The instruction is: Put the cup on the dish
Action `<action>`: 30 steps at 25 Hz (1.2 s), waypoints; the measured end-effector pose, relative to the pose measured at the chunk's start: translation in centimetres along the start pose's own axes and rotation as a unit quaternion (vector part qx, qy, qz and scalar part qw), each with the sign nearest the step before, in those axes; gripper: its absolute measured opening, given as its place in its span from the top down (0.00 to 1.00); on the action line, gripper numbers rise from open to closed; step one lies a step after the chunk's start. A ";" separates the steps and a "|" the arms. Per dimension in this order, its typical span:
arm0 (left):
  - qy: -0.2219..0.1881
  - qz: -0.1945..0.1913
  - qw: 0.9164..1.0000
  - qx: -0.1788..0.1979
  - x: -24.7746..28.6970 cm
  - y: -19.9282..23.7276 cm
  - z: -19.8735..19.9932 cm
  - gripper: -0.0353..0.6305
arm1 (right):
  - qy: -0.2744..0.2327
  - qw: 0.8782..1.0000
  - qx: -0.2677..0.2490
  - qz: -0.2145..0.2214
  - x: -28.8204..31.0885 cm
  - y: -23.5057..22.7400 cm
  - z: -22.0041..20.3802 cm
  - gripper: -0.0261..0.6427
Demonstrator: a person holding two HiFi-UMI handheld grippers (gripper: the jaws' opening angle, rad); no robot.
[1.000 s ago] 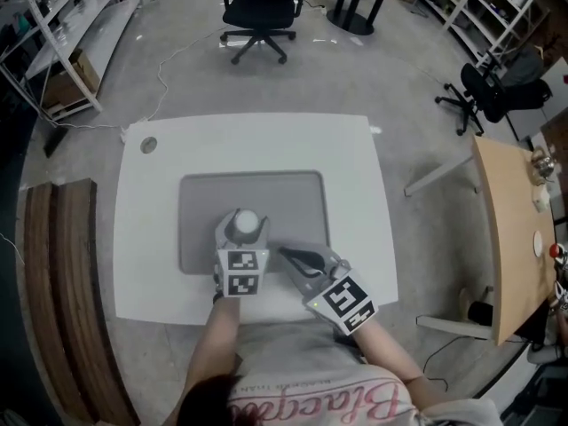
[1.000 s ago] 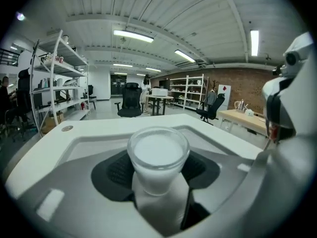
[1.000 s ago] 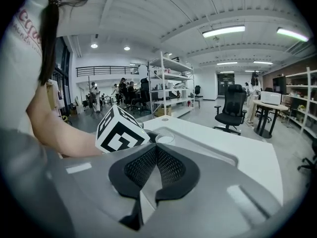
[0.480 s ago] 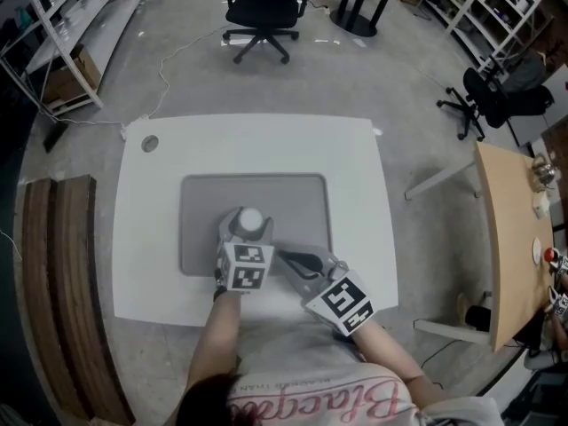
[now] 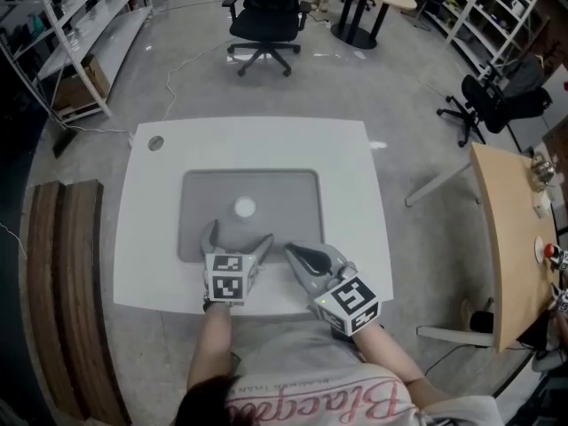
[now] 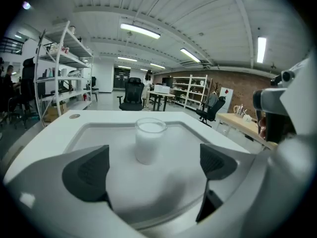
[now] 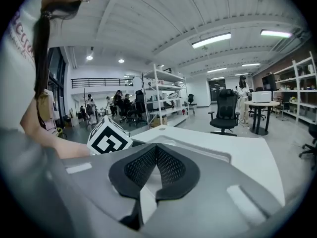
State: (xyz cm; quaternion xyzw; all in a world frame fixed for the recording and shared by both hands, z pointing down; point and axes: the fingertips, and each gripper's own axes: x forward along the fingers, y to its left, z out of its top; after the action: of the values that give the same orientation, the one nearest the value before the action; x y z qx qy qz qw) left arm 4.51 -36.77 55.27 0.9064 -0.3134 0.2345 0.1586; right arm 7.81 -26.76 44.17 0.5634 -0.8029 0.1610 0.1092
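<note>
Whereas one second earlier the left gripper (image 5: 238,238) was closed around the cup (image 5: 245,208) over the grey dish (image 5: 293,189), its jaws are now opening to their full spread. It has also drawn back toward the person, to the dish's near edge. Left gripper view: the cup stands upright on the floor of the dish, inside the raised rim and ahead of the two dark pads (image 6: 85,172), with nothing between them and neither touching it. Head view: the cup sits near the middle of the dish, which lies on the white table (image 5: 355,162). The right gripper (image 5: 293,254), near the dish's near right corner, has its jaws pressed together on nothing and appears to take no part. Judged from these positions, the cup has been released and the placement looks complete. Whether its base rests fully flat cannot be resolved here, though it appears stable.
</note>
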 end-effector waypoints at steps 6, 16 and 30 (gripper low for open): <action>-0.094 0.036 0.995 -0.005 -5.8 -2.0 2.1 0.38 | -0.021 1.000 -0.011 0.018 -3.2 1.3 -0.3 0.96; -0.169 0.084 0.982 -0.016 -15.3 -8.2 1.0 0.95 | -0.025 0.997 -0.047 0.048 -10.4 4.8 -2.0 0.97; -0.206 0.081 0.975 -0.006 -25.2 -16.9 -2.2 0.95 | -0.059 0.995 -0.049 0.057 -19.6 11.5 -4.2 0.97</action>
State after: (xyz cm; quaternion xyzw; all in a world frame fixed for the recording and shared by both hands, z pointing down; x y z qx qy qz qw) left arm -2.83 -10.61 41.54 0.9057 -0.4135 0.0529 0.0769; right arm 3.63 -4.49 39.47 0.5195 -0.8455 0.0939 0.0800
